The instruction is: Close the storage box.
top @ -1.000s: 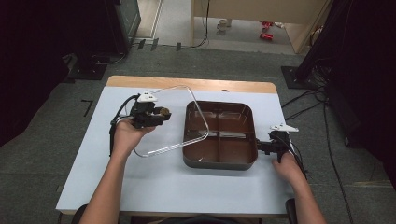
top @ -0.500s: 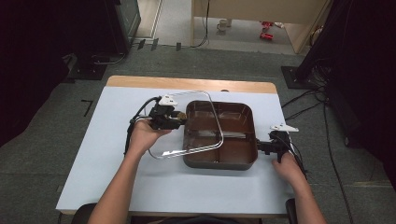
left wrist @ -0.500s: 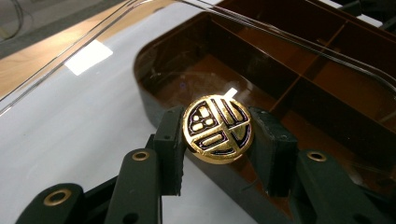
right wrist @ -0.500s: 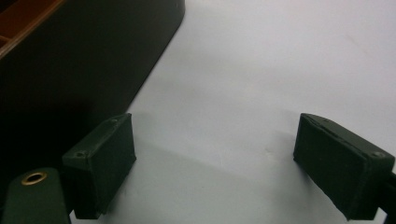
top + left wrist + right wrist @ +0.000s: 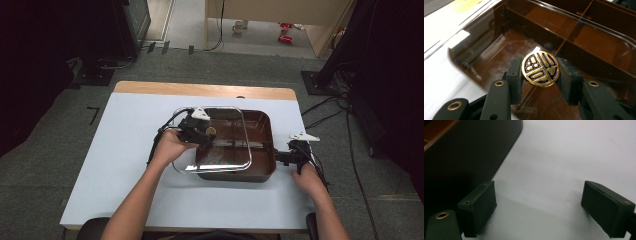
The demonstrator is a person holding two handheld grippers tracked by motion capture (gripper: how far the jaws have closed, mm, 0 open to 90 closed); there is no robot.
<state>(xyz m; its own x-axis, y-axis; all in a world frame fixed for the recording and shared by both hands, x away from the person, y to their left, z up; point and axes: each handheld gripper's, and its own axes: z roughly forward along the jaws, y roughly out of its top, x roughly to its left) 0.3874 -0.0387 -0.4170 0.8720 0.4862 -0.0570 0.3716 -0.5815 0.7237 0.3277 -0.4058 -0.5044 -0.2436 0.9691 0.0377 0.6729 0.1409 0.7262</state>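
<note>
clear plastic, the lid (image 5: 215, 142) lies partly over the brown tray (image 5: 260, 145), covering its left part. we see the left gripper (image 5: 540, 75) with fingers pinching the gold knob (image 5: 540, 68) on that lid. just beside the tray's right wall on the white desk (image 5: 125, 150), the right gripper (image 5: 539, 207) has its fingers spread, holding nothing.

Left gripper (image 5: 540, 82): black jaws with ribbed pads, brass-ringed rivets.
Right gripper (image 5: 539, 207): dark block pads, one brass rivet.
Top plates: grey, three-cornered.
Cables: black, trailing beside the table (image 5: 125, 150) edge.
Forearms: bare, no sleeves.
</note>
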